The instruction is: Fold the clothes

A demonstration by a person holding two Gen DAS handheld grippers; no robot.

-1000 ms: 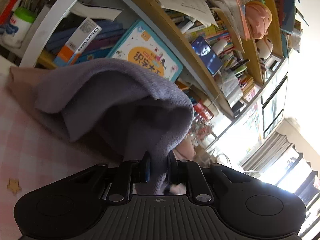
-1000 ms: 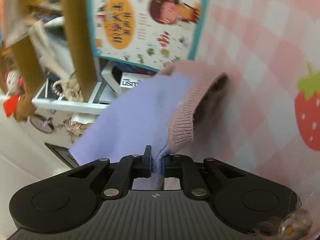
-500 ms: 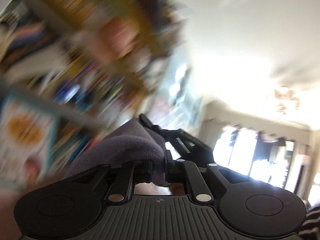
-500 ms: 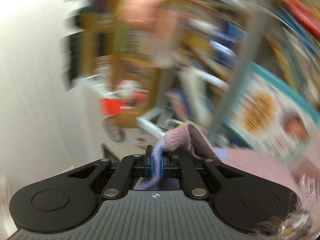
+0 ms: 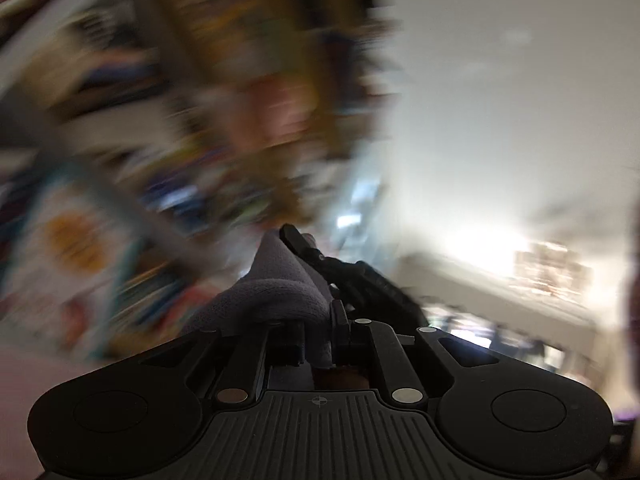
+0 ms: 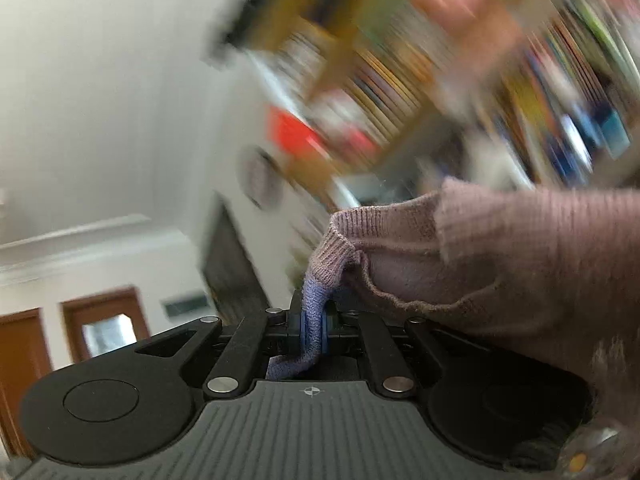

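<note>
A knit garment, lilac with a dusty pink ribbed band, is held up in the air by both grippers. In the left wrist view my left gripper is shut on a fold of the lilac cloth; the right gripper's black body shows just beyond it. In the right wrist view my right gripper is shut on a lilac edge, with the pink ribbed part draped to the right. The table is out of sight.
A crowded bookshelf fills the background, heavily blurred, also in the left wrist view. White wall and ceiling lie to the right there. Brown door frames show at lower left in the right wrist view.
Both grippers have swung up off the pink checked table, lifting the garment with them. The views now point at shelves, wall and ceiling. Both grips have held.
</note>
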